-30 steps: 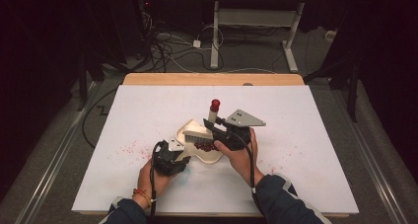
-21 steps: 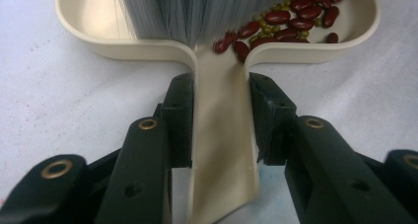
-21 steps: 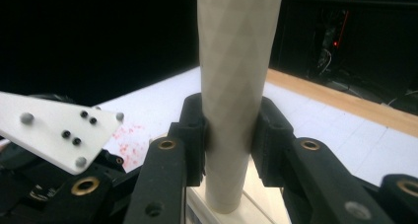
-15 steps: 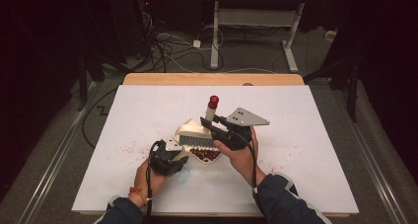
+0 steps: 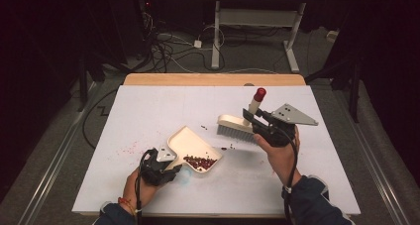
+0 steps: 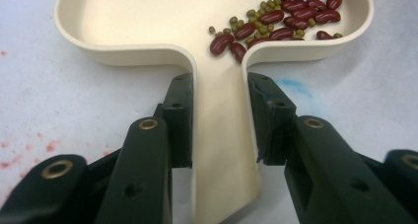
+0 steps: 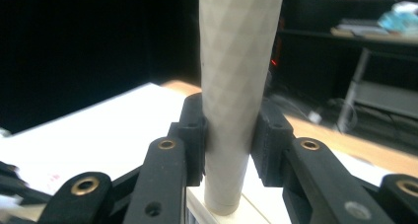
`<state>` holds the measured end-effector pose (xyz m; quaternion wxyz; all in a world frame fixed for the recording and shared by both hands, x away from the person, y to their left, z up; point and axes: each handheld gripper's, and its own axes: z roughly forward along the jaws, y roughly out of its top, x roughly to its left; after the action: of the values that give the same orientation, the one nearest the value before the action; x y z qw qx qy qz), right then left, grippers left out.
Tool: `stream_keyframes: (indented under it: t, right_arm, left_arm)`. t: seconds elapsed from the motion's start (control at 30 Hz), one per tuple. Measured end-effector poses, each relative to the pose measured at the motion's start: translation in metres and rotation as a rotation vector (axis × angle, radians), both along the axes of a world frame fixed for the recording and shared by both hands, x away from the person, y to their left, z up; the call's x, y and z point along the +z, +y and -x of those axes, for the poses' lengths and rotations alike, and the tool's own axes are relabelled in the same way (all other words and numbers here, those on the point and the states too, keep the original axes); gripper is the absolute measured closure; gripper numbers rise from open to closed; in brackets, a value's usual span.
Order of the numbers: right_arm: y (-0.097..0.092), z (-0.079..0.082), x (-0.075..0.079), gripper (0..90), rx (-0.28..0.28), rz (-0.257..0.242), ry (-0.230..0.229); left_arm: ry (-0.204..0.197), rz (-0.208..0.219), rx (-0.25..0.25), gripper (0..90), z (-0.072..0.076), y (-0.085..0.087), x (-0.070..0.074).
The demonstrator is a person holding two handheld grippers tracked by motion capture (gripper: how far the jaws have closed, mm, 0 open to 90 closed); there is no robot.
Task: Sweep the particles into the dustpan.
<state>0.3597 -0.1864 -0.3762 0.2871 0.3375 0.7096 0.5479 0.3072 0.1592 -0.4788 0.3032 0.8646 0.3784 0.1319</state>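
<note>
Holding the dustpan (image 5: 190, 146) by its handle, the left tool (image 5: 159, 166) pinches tight; the right tool (image 5: 257, 122) pinches the brush (image 5: 236, 126) handle above the desk (image 5: 148, 106).

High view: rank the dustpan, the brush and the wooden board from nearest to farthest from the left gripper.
1. Dustpan: its handle is in the left gripper's fingers.
2. Brush: off to the right, held by the right gripper.
3. Wooden board: along the table's far edge.
</note>
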Motion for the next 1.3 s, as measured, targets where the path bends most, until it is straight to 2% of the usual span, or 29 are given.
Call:
stream_keyframes:
  t: [0.03,0.07,0.2,0.37,0.5,0.6,0.63,0.7,0.93,1.03,1.13,1.23,1.3]
  right_arm:
    - [0.0,0.0,0.0,70.2,0.0,0.0,0.0]
    - [-0.01,0.002,-0.005,70.2,-0.043,0.024,0.002]
    - [-0.019,0.004,-0.007,70.2,-0.079,0.059,0.011]
    - [-0.015,0.004,-0.016,70.2,-0.127,0.175,-0.003]
    - [-0.008,0.005,-0.023,70.2,-0.101,0.19,0.014]
    - [0.001,0.012,-0.025,70.2,-0.073,0.189,0.024]
    - [0.009,0.021,-0.027,70.1,-0.047,0.21,0.018]
    - [0.013,0.025,-0.027,70.1,-0.03,0.207,0.018]
    - [0.038,0.047,-0.027,70.1,0.092,0.175,0.036]
    - [0.042,0.052,-0.025,70.2,0.145,0.136,0.06]
    - [0.044,0.055,-0.022,70.2,0.153,0.149,0.033]
    - [0.038,0.053,-0.018,70.2,0.159,0.116,0.028]
    - [0.032,0.051,-0.013,70.2,0.142,0.1,0.014]
  left_arm:
    - [0.0,0.002,0.003,63.4,0.001,-0.001,0.0]
    - [0.002,-0.003,-0.002,63.4,0.003,-0.002,0.0]
    - [0.004,-0.008,-0.012,63.4,0.007,-0.01,0.002]
    - [0.005,-0.022,-0.015,63.4,0.007,-0.023,0.003]
    - [0.006,-0.025,-0.02,63.3,0.008,-0.029,0.001]
    - [0.013,-0.025,-0.016,63.3,0.007,-0.03,-0.002]
    - [0.014,-0.025,-0.015,63.3,0.007,-0.03,-0.002]
    - [0.01,-0.023,-0.011,63.3,0.007,-0.032,-0.003]
    - [0.006,-0.027,-0.01,63.2,0.006,-0.035,-0.003]
    - [0.004,-0.026,-0.015,63.2,0.006,-0.034,-0.003]
    - [0.005,-0.021,-0.019,63.2,0.006,-0.033,-0.002]
    - [0.005,-0.021,-0.022,63.2,0.007,-0.031,-0.002]
    - [0.009,-0.022,-0.025,63.2,0.006,-0.029,-0.002]
